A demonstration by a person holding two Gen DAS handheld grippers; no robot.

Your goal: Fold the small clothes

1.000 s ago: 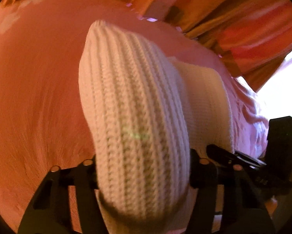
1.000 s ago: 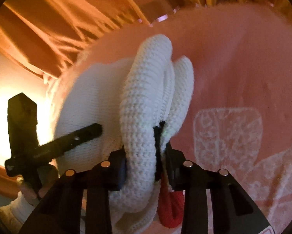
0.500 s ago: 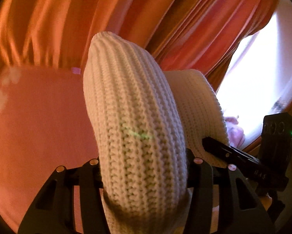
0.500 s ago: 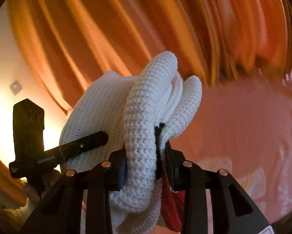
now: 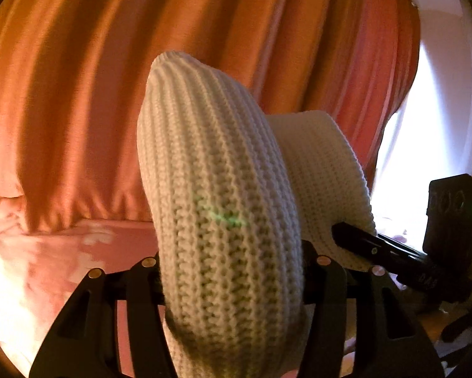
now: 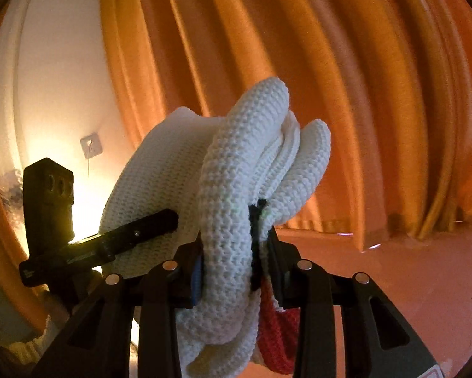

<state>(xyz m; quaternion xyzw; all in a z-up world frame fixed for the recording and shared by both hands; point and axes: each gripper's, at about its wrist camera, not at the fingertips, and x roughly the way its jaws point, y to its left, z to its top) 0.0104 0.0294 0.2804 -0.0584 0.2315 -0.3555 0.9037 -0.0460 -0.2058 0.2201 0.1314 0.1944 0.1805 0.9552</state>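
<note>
Left wrist view: both tongs (image 5: 231, 280) (image 6: 232, 258) stay clamped on the white knit garment (image 5: 223, 208). Orange curtain (image 5: 109, 94) now replaces pink bed (image 5: 78, 252).

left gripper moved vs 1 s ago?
Yes. The left gripper, shut on the white knitted garment, has tilted up: the pink bedspread dropped low in its view and the orange curtain now fills it.

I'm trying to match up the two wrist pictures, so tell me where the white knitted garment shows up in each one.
Left wrist: the white knitted garment fills the centre, clamped in the left claw, reaching right to the right claw.
Right wrist: it sits centre-left, bunched in the right claw, with the left claw pinching its left edge.
Shared landmark: the orange curtain behind.
</note>
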